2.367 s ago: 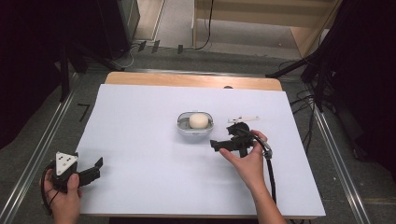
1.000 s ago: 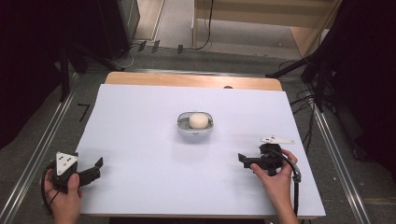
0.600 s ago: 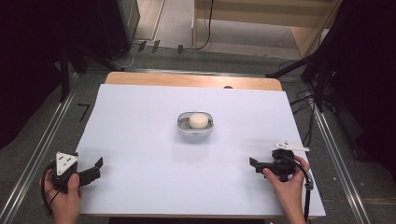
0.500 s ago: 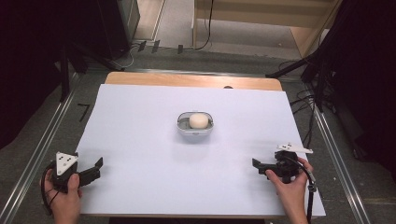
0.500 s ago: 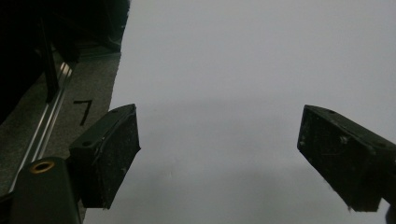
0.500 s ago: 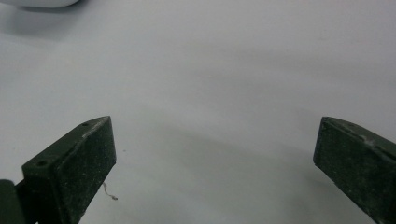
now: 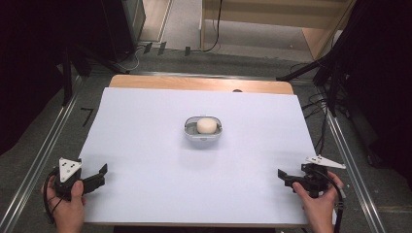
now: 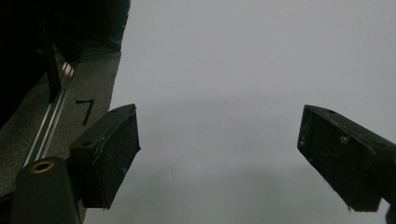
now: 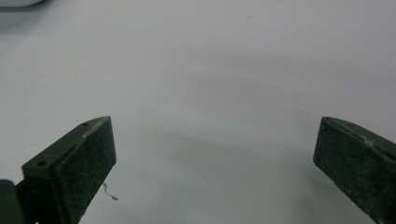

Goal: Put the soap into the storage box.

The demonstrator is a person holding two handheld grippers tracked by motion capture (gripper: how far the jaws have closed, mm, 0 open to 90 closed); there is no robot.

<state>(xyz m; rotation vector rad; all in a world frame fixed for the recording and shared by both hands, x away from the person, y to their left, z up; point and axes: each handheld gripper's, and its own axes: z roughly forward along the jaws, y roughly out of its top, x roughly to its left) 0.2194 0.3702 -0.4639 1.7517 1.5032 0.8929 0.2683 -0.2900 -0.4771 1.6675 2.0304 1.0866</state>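
Observation:
A small metal bowl [image 7: 190,132] stands at the middle of the white table sheet [image 7: 145,145], with a pale round ball [image 7: 206,125] inside it. My left gripper [image 7: 100,175] rests at the front left corner in a hand, open and holding nothing; its jaws are wide apart in the left gripper view [image 8: 219,158]. At the front right edge, well away from the bowl, a hand holds my right gripper [image 7: 284,179], open and empty. In the right gripper view [image 9: 212,163] its jaws are spread over bare sheet.
A wooden table edge [image 7: 194,83] runs along the back of the sheet. Metal rails [image 7: 43,150] flank the table on both sides. Cables [image 7: 320,104] lie on the floor at the right. A black mark [image 8: 85,111] shows on the grey floor.
My right gripper has drawn back from beside the bowl to the front right edge of the table. The left gripper has stayed still.

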